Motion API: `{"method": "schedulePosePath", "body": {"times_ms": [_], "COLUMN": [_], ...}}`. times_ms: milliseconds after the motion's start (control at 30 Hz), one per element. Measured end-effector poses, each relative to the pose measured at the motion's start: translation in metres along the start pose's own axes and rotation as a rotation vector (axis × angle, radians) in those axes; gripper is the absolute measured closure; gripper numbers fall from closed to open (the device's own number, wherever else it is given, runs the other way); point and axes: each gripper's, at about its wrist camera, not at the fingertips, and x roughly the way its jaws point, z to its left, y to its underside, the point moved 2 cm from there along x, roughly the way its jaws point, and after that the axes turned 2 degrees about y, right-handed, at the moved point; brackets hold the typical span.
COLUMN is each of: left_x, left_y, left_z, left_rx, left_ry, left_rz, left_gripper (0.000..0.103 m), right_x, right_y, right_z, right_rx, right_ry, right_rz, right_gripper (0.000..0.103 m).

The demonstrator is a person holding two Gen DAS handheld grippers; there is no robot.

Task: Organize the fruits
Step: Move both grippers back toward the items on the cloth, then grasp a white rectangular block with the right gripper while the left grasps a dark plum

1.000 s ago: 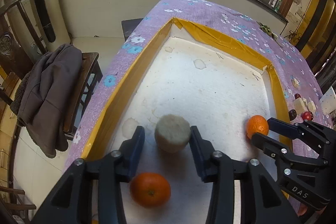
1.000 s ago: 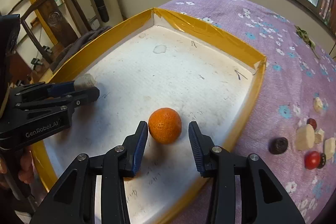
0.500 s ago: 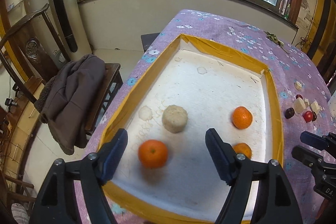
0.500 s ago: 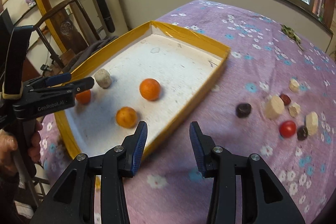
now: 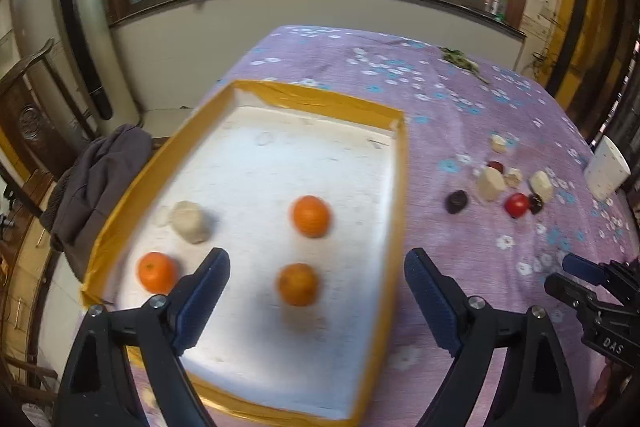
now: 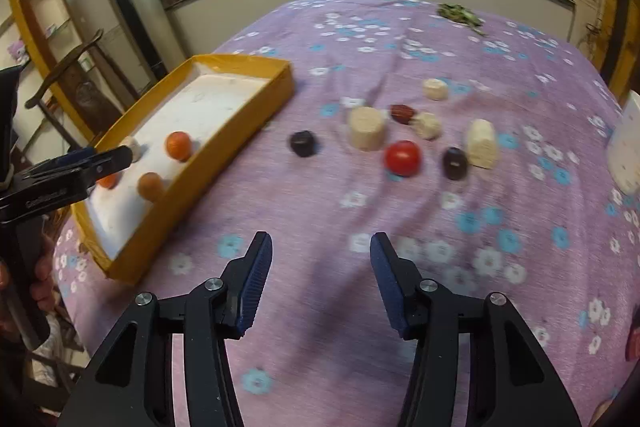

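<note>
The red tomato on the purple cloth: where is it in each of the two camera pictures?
Left wrist view: the red tomato sits far right, outside the yellow tray.
Right wrist view: the tomato sits right of center.
Shared landmark: the big cream cylinder stands just left of it.

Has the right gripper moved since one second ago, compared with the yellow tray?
Yes. The right gripper has pulled back and to the right: then it stood around an orange inside the yellow tray; now it hangs open above the purple cloth, outside it.
</note>
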Motion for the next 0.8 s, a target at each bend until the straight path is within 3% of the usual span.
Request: {"method": "schedulePosePath", "body": {"times_ms": [167,400,700,800], "left_x": [0.006,0.017,0.037,0.048], "left_y": [-0.003,-0.002,-0.002,-0.007], "left_z": [-0.046,-0.089,-0.113,-0.115], "left_rx": [0.075,0.139,0.181,0.171], "left_ry": [0.041,0.071,0.062,0.063], "left_rz": [0.018,0.058,0.092,0.103], "left_gripper": [0.009,0.009,0.009,0.009], "right_x": [-0.004,0.015,0.06,0.073], "right_y": [-0.002,-0.02,-0.059,-0.064], "right_z": [-0.05,-0.091,-0.122,-0.124], "right_rx": [0.09,0.103,0.114,0.109], "right_ry": [0.041,0.068,0.022,0.006], "right_rz": [-0.015,-0.039,-0.025,-0.001], "right_gripper": [0.052,0.052,0.052,0.057]}}
